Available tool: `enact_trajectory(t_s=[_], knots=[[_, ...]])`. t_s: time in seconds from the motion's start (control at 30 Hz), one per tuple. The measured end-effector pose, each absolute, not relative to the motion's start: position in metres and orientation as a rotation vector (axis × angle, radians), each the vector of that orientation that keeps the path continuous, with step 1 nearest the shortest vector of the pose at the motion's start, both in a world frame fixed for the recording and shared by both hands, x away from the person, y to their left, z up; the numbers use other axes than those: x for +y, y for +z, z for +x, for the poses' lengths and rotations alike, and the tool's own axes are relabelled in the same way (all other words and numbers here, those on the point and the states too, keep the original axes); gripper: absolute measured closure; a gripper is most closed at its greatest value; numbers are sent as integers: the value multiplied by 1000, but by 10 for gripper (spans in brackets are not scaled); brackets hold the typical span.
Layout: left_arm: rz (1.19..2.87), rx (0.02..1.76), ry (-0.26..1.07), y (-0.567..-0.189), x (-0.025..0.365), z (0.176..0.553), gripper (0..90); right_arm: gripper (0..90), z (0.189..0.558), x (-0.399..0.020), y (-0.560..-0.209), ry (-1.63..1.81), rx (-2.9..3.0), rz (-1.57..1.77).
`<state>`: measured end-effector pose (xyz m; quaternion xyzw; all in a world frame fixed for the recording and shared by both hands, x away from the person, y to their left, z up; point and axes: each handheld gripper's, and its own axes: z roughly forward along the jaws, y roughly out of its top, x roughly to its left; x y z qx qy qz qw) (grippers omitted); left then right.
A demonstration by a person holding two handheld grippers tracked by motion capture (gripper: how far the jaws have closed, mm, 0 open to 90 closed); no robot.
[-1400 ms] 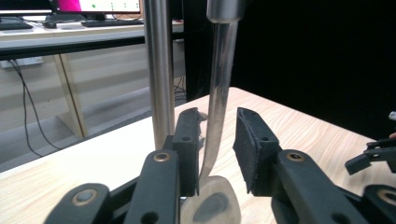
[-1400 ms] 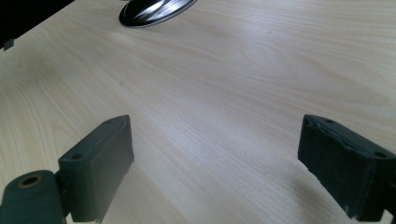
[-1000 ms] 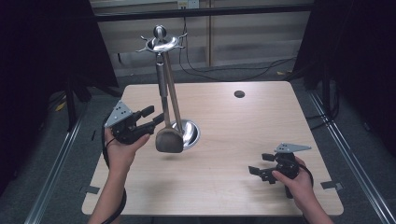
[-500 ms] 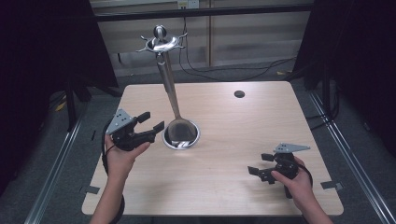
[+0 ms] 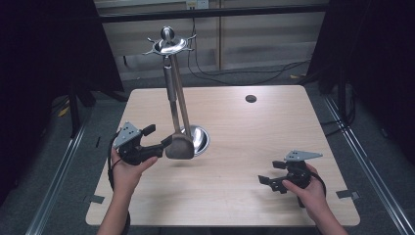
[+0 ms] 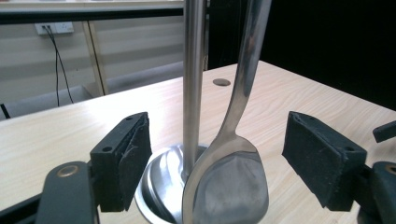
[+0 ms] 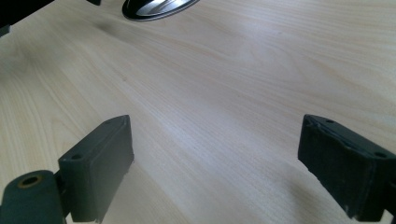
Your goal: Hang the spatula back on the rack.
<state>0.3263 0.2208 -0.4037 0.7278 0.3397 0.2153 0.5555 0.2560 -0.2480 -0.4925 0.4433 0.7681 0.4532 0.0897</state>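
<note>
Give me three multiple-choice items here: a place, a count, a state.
1. The spatula's blade is: A inside a drawer; B between the left claw's jaws; C on the floor.
2. Dark discs on the table: A one; B three; C five.
3. The right claw is: A shut on the spatula; B shut on a cup; C open, empty.
B: the blade hangs untouched between pads that have just been opening. A: a single disc near the far edge. C: bare wood between its jaws.

Both hand-held grippers, left gripper (image 5: 164, 142) and right gripper (image 5: 266, 182), are black, topped with grey three-cornered plates, trailing black cables, jaws faced with dark worn pads (image 6: 140, 149).
</note>
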Motion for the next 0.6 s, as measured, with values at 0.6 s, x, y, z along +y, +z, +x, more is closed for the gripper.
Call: enact_trajectory(t_s=[0.6], knots=[[1766,842,485,-426,228,320,184,101,261,-244,-490,1374,2288,1301]])
